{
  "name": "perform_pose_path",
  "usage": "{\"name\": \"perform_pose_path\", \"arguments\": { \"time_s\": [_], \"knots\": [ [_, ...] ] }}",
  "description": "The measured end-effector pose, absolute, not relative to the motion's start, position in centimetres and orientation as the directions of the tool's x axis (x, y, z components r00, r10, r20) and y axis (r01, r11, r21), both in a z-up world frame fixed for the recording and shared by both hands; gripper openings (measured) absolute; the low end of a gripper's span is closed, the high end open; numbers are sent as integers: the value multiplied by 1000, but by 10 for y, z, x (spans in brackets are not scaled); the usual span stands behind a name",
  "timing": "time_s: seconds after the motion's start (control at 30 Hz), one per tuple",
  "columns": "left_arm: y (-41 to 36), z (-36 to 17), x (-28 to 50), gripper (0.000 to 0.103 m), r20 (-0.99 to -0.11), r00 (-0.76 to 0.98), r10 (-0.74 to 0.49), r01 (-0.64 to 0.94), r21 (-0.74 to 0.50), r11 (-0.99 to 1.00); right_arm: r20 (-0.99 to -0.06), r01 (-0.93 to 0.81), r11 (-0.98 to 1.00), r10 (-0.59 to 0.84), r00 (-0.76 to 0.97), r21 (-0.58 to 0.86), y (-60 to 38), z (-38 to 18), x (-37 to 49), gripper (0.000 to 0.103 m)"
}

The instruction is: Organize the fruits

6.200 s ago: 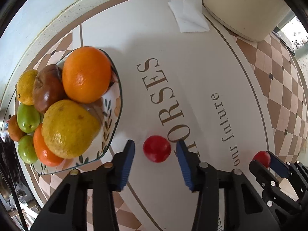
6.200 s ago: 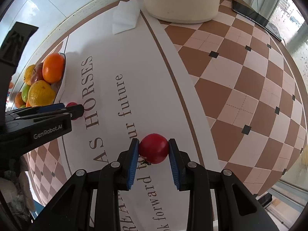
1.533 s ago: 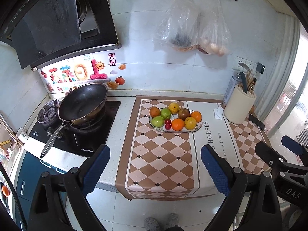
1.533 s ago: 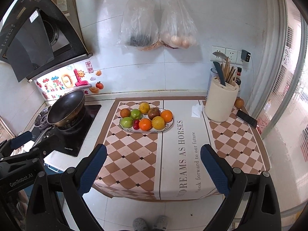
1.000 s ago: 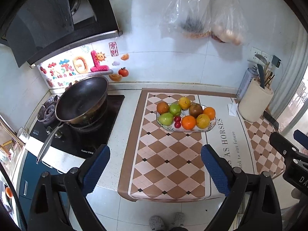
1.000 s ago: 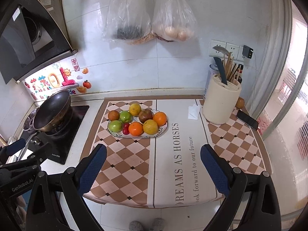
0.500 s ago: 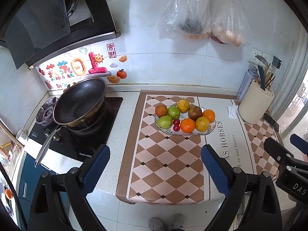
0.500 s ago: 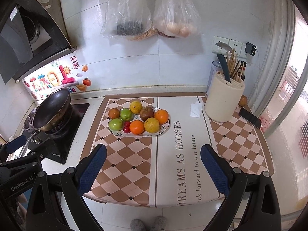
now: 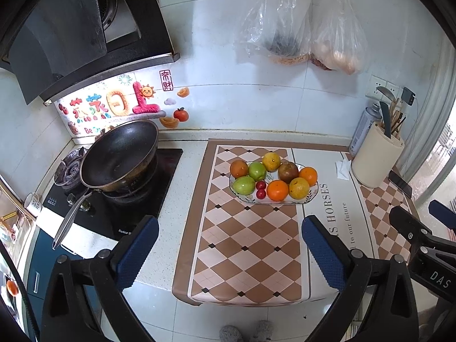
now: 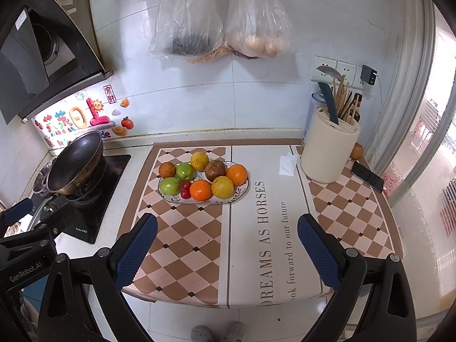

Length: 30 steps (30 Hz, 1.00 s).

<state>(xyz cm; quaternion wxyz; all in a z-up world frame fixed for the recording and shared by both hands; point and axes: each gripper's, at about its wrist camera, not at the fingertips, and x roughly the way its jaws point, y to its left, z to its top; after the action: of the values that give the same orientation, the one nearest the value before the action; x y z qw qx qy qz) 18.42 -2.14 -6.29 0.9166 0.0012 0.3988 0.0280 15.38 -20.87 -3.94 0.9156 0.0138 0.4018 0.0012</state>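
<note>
A patterned plate [image 9: 312, 196] stands on the checkered mat, heaped with oranges, green apples, a brown fruit and two small red fruits [image 9: 260, 189]. In the right wrist view the same plate [image 10: 241, 196] and red fruits [image 10: 185, 189] show near the middle. My left gripper [image 9: 229, 223] hangs well back from the counter's front edge; its jaws are opening wider with nothing between them. My right gripper [image 10: 227, 221] is also far back, open and empty. Neither gripper is touching any fruit.
A black wok [image 9: 119, 154] sits on the stove at the left. A cream utensil holder [image 10: 329, 154], a white napkin [image 10: 287, 164] and a phone [image 10: 367, 180] lie right of the plate. Two plastic bags [image 10: 222, 22] hang on the wall. Slippered feet [image 10: 216, 332] show on the floor below.
Six seconds ago each gripper was down at the mat around a small red fruit; now both red fruits lie in the plate and both grippers are far back. Over the last second almost nothing moved.
</note>
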Motion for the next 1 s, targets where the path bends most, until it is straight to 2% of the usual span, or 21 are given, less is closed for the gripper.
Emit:
{"name": "perform_pose_path", "arguments": {
  "time_s": [1.0],
  "knots": [
    [-21, -56, 182, 103, -724, 688, 50, -51, 20, 998, -728, 13, 1000, 8, 685, 23, -209, -34, 150, 101]
  ]
}}
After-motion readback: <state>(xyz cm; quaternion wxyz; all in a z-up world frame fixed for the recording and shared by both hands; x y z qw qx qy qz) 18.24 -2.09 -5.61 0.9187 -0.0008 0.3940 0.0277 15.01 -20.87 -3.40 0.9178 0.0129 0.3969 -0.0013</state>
